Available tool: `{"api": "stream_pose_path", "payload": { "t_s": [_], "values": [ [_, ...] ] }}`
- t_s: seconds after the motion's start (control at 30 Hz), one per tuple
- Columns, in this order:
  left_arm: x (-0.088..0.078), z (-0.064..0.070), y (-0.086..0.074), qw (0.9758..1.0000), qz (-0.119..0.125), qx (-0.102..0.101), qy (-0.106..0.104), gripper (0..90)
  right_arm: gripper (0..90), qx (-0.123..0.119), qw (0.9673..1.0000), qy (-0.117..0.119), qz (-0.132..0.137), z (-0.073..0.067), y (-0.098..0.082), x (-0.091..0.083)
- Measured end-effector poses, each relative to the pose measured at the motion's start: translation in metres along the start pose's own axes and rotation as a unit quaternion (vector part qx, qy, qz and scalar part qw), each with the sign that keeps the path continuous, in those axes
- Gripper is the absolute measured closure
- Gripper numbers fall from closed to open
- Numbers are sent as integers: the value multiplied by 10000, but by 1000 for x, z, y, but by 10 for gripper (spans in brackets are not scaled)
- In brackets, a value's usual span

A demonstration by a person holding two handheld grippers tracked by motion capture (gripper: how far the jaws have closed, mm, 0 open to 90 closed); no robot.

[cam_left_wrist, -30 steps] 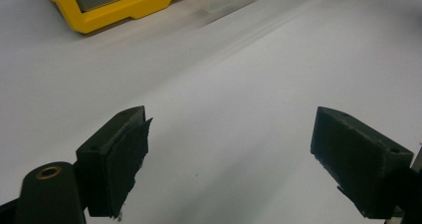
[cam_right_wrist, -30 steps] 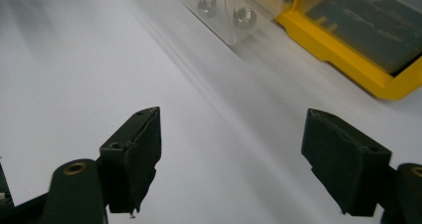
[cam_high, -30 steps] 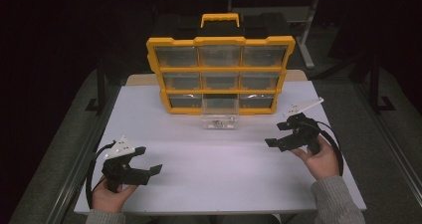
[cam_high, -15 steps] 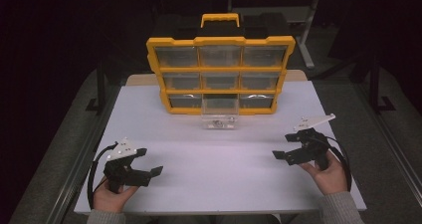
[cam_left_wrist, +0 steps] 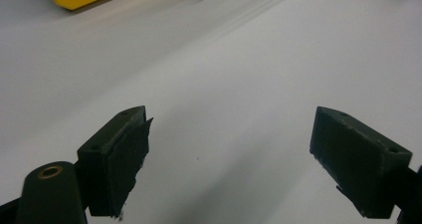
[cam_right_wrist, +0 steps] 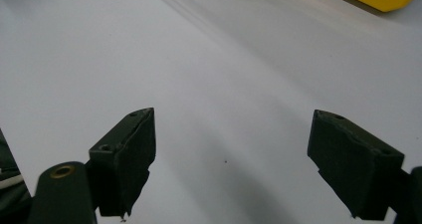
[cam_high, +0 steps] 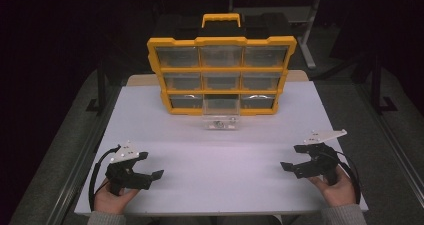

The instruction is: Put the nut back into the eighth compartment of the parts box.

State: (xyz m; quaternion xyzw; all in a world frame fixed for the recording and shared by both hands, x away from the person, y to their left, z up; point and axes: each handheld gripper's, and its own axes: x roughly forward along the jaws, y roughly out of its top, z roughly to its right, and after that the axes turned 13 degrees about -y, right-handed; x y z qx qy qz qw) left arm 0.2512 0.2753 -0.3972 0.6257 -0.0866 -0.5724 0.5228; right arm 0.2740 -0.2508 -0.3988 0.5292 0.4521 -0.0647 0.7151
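High view first: your white table (cam_high: 220,160) carries the yellow organizer case (cam_high: 221,75), which stands upright at the far middle of the tabletop with its black-backed handle (cam_high: 221,20) on top. Use that case as your landmark. It holds three rows of three clear drawers; the middle slot of the bottom row is the one where a clear drawer (cam_high: 220,121) sits pulled forward, resting on the table just in front of the case, with something small and dark inside that you cannot make out.

Your left gripper (cam_high: 154,166) sits well in front of the case and off to its left, near the table's front edge, gripped in your left hand (cam_high: 114,197). Its jaws stand wide apart with nothing between them; the left gripper view shows bare white table between the two black pads and a corner of the yellow case at the top left.

Your right gripper (cam_high: 292,158) lies well in front of the case to its right, in your right hand (cam_high: 336,190). Its jaws also gape wide and empty over bare table.
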Motion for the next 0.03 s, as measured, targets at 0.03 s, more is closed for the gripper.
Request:
{"api": "stream_pose_path", "payload": {
  "t_s": [0.03],
  "values": [
    [0, 0, 0, 10000, 1, 27, -9, 151, 175, 56, 10000, -4, 9, 0, -1, -1]
  ]
}}
